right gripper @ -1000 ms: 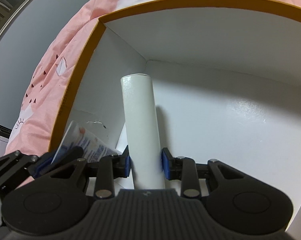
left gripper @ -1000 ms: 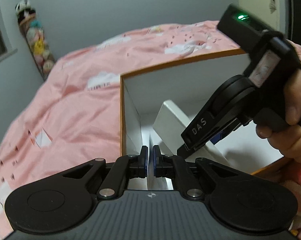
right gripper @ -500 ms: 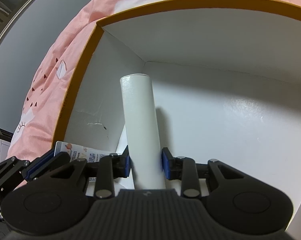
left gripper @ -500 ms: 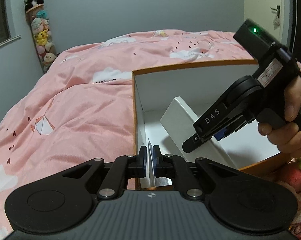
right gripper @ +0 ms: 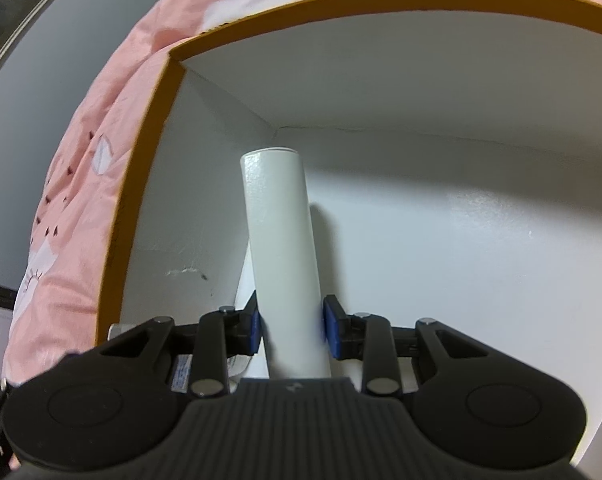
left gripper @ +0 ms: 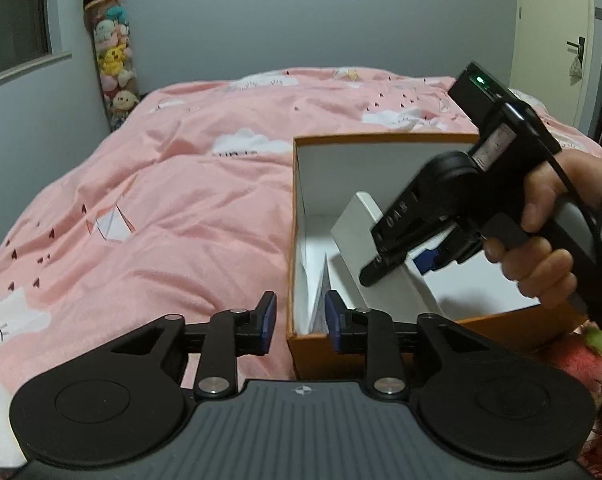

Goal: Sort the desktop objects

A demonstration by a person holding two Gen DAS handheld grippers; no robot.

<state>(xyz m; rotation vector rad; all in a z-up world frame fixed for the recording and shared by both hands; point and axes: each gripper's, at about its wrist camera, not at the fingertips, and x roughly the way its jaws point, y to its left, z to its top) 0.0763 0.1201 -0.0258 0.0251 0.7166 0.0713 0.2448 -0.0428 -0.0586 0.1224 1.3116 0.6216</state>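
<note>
Found orange box [left gripper: 381,134] on bed [left gripper: 181,208], holding white carton [right gripper: 279,248] pinched by right tool [right gripper: 289,326] and thin packet [left gripper: 321,300]; left tool [left gripper: 299,316] spreading, gripping nothing.

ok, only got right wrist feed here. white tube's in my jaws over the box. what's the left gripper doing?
Observer: The left gripper has its jaws opening, straddling the near corner of the orange box, nothing pressed between the pads.
Operator: what did it drop?
Observer: A thin flat packet stands on edge inside against the box's left wall.
Operator: how does my tube sit from there?
Observer: The white tube leans tilted inside the box, with the right gripper shut on it.
Operator: anything outside the box?
Observer: A pink plush item lies on the bed by the box's near right corner.
</note>
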